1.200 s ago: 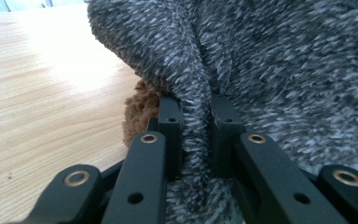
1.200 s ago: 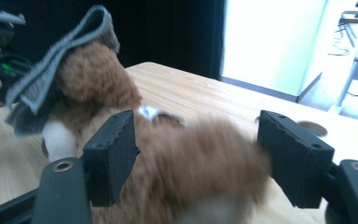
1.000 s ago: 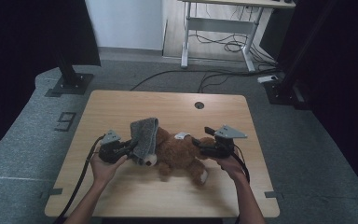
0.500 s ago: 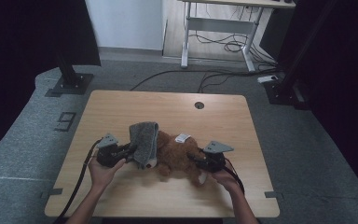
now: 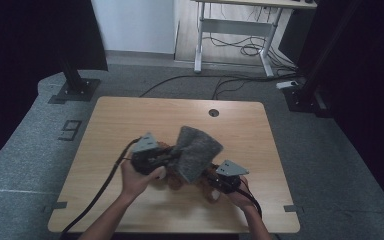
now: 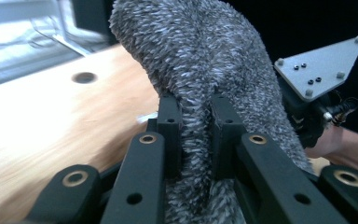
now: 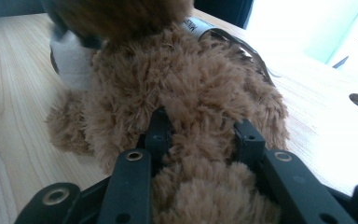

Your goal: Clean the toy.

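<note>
1. L gripper [image 5: 166,159] is clamped tight on the grey fuzzy cloth [image 5: 196,152] — a fold is squeezed between its jaws, and the rest stands up above the table [image 5: 130,115].
2. R gripper [image 5: 216,182] has just been closing; its jaws now pinch the brown plush toy [image 7: 182,93] (fur bulges up between them).
3. The toy sits on the wood near the front edge, mid-table, mostly under the cloth — a white tag [image 7: 70,58] shows near its head.
4. Both hands are close together, w/ cables trailing back.

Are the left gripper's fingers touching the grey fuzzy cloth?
Touching: the left gripper view shows both fingers of the left gripper pinching the grey fuzzy cloth.
</note>
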A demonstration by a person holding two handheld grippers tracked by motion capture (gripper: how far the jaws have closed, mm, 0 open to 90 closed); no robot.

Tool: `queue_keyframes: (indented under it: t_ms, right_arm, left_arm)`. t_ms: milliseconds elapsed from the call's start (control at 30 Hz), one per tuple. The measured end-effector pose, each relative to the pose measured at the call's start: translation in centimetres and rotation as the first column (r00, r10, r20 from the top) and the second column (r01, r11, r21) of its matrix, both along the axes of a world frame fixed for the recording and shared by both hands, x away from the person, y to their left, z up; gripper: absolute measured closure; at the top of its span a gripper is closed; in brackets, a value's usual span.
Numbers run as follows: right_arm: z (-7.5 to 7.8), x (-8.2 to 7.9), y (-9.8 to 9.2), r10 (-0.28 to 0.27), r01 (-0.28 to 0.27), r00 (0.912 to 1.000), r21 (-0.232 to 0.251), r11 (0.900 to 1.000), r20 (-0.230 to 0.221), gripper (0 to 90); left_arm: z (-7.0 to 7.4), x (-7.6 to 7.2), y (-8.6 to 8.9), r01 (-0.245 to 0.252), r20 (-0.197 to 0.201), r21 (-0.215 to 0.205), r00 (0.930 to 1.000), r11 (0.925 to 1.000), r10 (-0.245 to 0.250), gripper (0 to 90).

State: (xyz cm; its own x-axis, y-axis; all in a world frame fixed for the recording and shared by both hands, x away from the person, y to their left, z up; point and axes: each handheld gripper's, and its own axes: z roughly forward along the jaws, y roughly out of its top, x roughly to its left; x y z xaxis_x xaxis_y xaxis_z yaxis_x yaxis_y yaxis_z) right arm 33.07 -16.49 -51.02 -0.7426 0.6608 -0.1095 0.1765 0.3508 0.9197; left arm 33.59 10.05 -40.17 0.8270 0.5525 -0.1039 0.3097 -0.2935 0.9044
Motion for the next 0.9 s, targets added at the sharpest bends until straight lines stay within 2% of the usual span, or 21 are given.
queue_keyframes:
  t_ms: [100, 167, 200, 267, 333, 400, 600, 700, 833, 900]
  right_arm:
    - [0.0, 0.0, -0.1, 0.005, -0.005, 1.0, -0.001, 1.0, 0.003, 65.9]
    - [-0.1, -0.1, -0.1, 0.003, -0.003, 1.0, 0.003, 1.0, 0.005, 66.2]
    - [-0.1, -0.1, -0.1, 0.0, 0.0, 1.0, 0.004, 1.0, 0.006, 66.6]
    - [-0.2, 0.0, -0.3, -0.005, 0.005, 0.9999, 0.004, 1.0, 0.01, 67.7]
    - [-0.3, 0.1, -0.5, -0.002, 0.002, 0.9999, 0.018, 1.0, 0.011, 68.2]
    - [-0.4, 0.0, -0.5, -0.001, 0.001, 0.9998, 0.016, 1.0, 0.02, 68.4]
    - [-0.5, 0.0, -0.5, 0.007, -0.008, 0.9995, 0.019, 1.0, 0.031, 68.8]
    - [-0.6, 0.1, -0.7, 0.015, -0.016, 0.9992, 0.023, 1.0, 0.036, 68.8]
    - [-0.7, 0.2, -0.8, 0.023, -0.024, 0.999, 0.026, 0.999, 0.039, 68.8]
    - [-0.7, 0.1, -0.8, 0.028, -0.029, 0.9988, 0.028, 0.999, 0.041, 68.8]
  left_arm:
    - [-1.4, 1.2, -3.1, 0.007, -0.032, 0.071, 0.9995, 0.9974, -0.005, 77.2]
    - [-2.8, 2.0, -4.1, 0.013, -0.074, 0.082, 0.9973, 0.9966, -0.007, 77.1]
    - [-3.3, 2.2, -4.3, 0.012, -0.082, 0.089, 0.9966, 0.996, -0.005, 77.1]
    - [-3.7, 2.1, -4.3, 0.006, -0.071, 0.095, 0.9975, 0.9955, 0.001, 77.2]
    - [-3.5, 1.9, -3.8, -0.013, -0.047, 0.096, 0.9988, 0.9953, 0.017, 77.2]
    - [-3.3, 1.8, -3.0, -0.035, -0.029, 0.103, 0.9989, 0.994, 0.038, 77.2]
    - [-3.1, 2.5, 1.2, -0.108, -0.038, 0.059, 0.9932, 0.9924, 0.11, 77.1]
    - [-2.9, 3.0, 3.7, -0.167, -0.044, 0.04, 0.9848, 0.9852, 0.168, 77.0]
    - [-3.1, 3.9, 6.5, -0.236, -0.052, 0.045, 0.9698, 0.9707, 0.238, 77.1]
    - [-3.5, 4.6, 7.7, -0.265, -0.069, 0.056, 0.9609, 0.9627, 0.268, 77.1]
